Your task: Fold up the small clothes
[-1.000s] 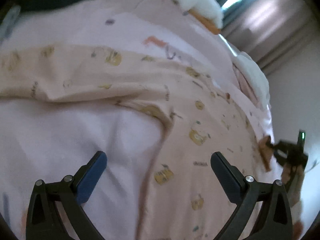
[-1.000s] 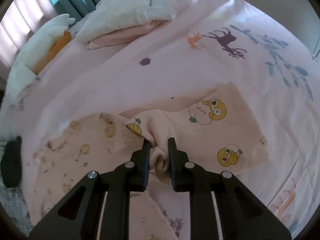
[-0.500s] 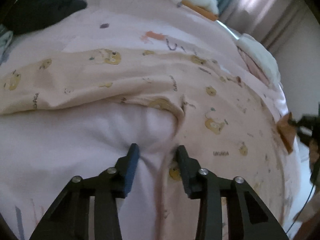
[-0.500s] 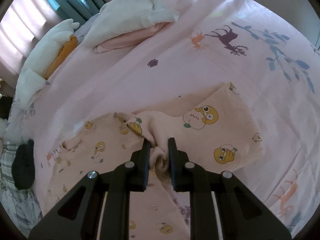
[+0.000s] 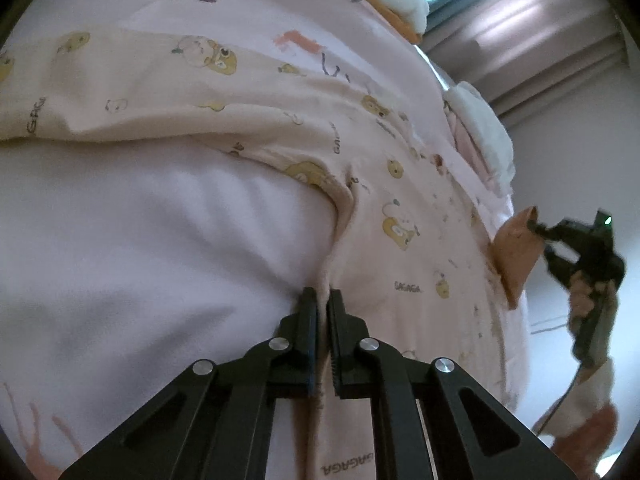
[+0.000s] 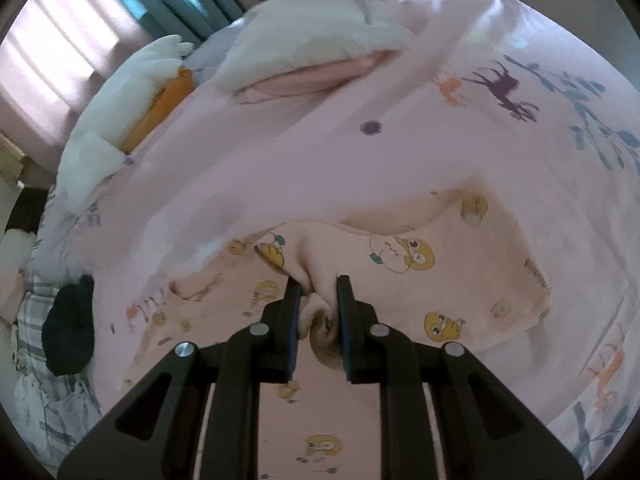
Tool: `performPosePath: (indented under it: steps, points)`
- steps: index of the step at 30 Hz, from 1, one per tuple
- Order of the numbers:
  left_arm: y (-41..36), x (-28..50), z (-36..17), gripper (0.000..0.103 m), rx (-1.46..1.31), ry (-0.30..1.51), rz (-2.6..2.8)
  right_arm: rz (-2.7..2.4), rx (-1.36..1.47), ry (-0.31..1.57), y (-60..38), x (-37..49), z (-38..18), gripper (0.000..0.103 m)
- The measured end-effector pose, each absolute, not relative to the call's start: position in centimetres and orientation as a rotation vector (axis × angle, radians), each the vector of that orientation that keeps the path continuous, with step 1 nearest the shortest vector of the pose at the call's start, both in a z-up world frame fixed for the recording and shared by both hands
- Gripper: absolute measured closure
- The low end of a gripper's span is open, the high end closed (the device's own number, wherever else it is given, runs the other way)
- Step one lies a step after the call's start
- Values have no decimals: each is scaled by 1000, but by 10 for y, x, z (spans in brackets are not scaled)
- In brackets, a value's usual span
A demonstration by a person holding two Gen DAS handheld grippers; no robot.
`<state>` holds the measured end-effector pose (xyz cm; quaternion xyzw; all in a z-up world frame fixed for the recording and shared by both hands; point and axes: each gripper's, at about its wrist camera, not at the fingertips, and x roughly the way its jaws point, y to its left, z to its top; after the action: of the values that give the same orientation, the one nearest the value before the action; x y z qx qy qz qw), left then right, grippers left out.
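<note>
Bed [image 6: 320, 152] w/ pale pink animal-print sheet fills both views. Flat on it: peach cartoon-print garment [image 6: 480, 280], spread wide. Beyond the garment, twd the curtains, white-and-pink folded stack [image 6: 320, 52]; beside that, white-orange plush [image 6: 152, 92]. Black item [image 6: 68, 328] at bed edge, well apart from garment.

L claw [image 5: 322, 294]: matte black frame w/ triangular cut-outs in both arms, silver round screws at the pivots, two per side. Fingers [image 5: 307, 320] slim, black, w/ blue pads; inner face of the right one is ribbed.

R claw [image 6: 319, 286]: same build, black arms w/ triangular cut-outs, four silver screws, blue-edged pads [image 6: 295, 320]. In the L view it shows at far right as a black body w/ a small green light and a thin cable; hand [image 5: 585, 300] on the grip, cream sleeve [image 5: 600, 392] cuff below.
</note>
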<state>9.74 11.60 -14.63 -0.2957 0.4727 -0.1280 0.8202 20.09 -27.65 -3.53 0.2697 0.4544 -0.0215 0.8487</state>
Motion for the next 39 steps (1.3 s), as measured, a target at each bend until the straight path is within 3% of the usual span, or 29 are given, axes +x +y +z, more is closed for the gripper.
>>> performPosePath:
  steps: [5, 11, 21, 27, 29, 31, 35, 39]
  points:
    - [103, 96, -141, 96, -540, 992, -244, 22, 572, 941, -251, 204, -23, 86]
    - [117, 98, -149, 99, -689, 1013, -298, 144, 585, 965, -188, 217, -27, 85]
    - [109, 96, -144, 99, -631, 1010, -302, 388, 642, 1108, -47, 230, -87, 85]
    - [125, 100, -158, 99, -796, 1018, -357, 348, 531, 1167, -13, 221, -120, 82]
    - [127, 102, -159, 99, -825, 1021, -368, 401, 595, 1176, -20, 219, -120, 72]
    - [125, 102, -158, 99, -818, 1018, -364, 483, 652, 1231, -24, 218, -116, 49]
    - [119, 103, -153, 99, -789, 995, -342, 513, 542, 1171, -41, 199, -82, 44]
    - [119, 105, -154, 99, -795, 982, -341, 353, 458, 1066, -96, 191, -58, 28]
